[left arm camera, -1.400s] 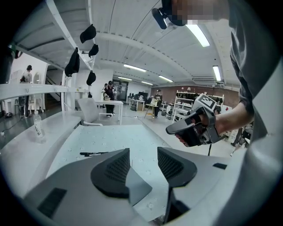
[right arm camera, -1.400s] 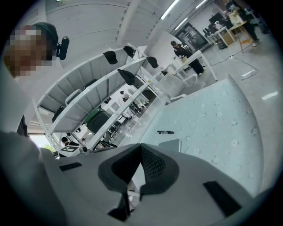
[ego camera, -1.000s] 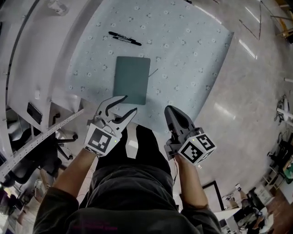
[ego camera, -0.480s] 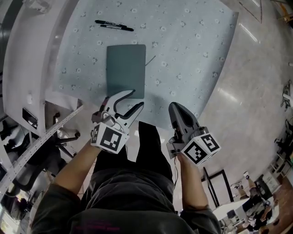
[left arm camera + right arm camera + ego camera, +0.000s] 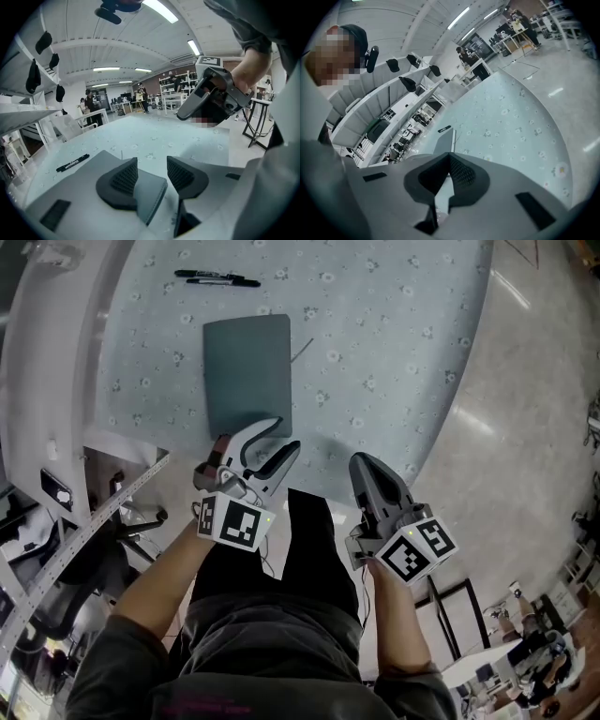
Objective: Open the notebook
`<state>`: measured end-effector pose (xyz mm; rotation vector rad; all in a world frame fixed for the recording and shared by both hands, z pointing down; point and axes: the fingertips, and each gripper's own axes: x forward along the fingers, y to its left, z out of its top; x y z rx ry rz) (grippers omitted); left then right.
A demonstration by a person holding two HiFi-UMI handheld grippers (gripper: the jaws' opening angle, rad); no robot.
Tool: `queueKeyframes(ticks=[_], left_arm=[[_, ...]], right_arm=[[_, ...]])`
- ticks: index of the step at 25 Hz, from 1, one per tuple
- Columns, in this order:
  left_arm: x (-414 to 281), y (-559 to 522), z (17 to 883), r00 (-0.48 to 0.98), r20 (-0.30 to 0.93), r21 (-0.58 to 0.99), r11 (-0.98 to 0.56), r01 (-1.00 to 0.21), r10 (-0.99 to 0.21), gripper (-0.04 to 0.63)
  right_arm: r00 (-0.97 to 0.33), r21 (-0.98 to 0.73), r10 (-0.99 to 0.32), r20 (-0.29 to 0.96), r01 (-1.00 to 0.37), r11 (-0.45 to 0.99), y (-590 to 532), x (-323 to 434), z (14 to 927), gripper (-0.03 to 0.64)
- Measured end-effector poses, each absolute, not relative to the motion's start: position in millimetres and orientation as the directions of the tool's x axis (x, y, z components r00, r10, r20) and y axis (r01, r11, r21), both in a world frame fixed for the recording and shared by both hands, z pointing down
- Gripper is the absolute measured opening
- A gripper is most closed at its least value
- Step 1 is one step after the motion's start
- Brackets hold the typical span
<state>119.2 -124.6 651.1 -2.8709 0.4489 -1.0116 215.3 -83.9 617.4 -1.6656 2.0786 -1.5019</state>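
**Tabletop** [image 5: 394, 352]: flower-patterned, spread ahead of both hand-held grippers.

**Notebook** [image 5: 246, 371]: closed and flat. Its near edge lies just under the left hand-held gripper [image 5: 287, 433], whose jaws stand apart. The book's near corner shows between them, with nothing clamped.

**Right hand-held gripper** [image 5: 358, 461]: jaws together and empty, off to the book's right and apart from it.

**Pens** [image 5: 208, 278]: two, beyond the book's far edge.

**Risk, as I judge it:** my left jaws could take the whole book instead of the cover. They could also shove it up the cloth toward the pens, since nothing pins it.
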Motion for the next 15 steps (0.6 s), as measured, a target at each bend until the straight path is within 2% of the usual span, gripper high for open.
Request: queueKeyframes(ticks=[15], left_arm=[[120,-118,686,0.706,0.611,-0.358,-0.92,-0.157,-0.358,0.189]], right_arm=[[-0.43,-0.72,-0.753,0.497,-0.689,-0.082,-66,216,639,0.002]])
